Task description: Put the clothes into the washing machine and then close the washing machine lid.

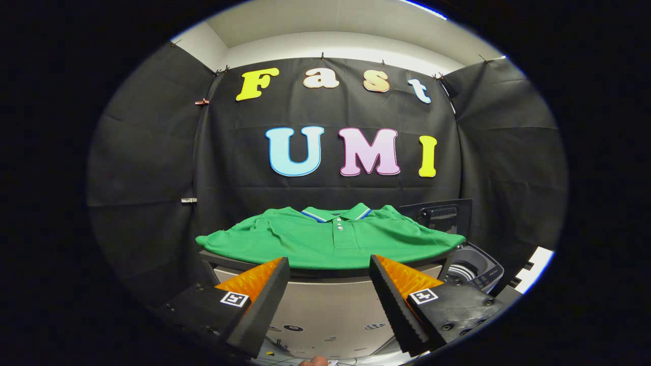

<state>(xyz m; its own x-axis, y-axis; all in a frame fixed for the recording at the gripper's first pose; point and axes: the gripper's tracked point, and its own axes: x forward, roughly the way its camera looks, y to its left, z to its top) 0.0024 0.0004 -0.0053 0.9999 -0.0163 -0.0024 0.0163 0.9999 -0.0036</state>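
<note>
the gripper (329, 264) is hanging with its fingers spread wide, gripping nothing. just beyond the tips a green shirt (330, 239) is lying flat on a table (325, 290). off past the right finger the washer (470, 267) is sitting with its lid (442, 213) up.

A green polo shirt (330, 241) with a striped collar lies spread flat, front up and buttoned, on the bench (325, 273), sleeves draped over its ends. Just beside the bench's far end stands the washer (470, 272), its lid (441, 216) raised upright, drum open.
</note>
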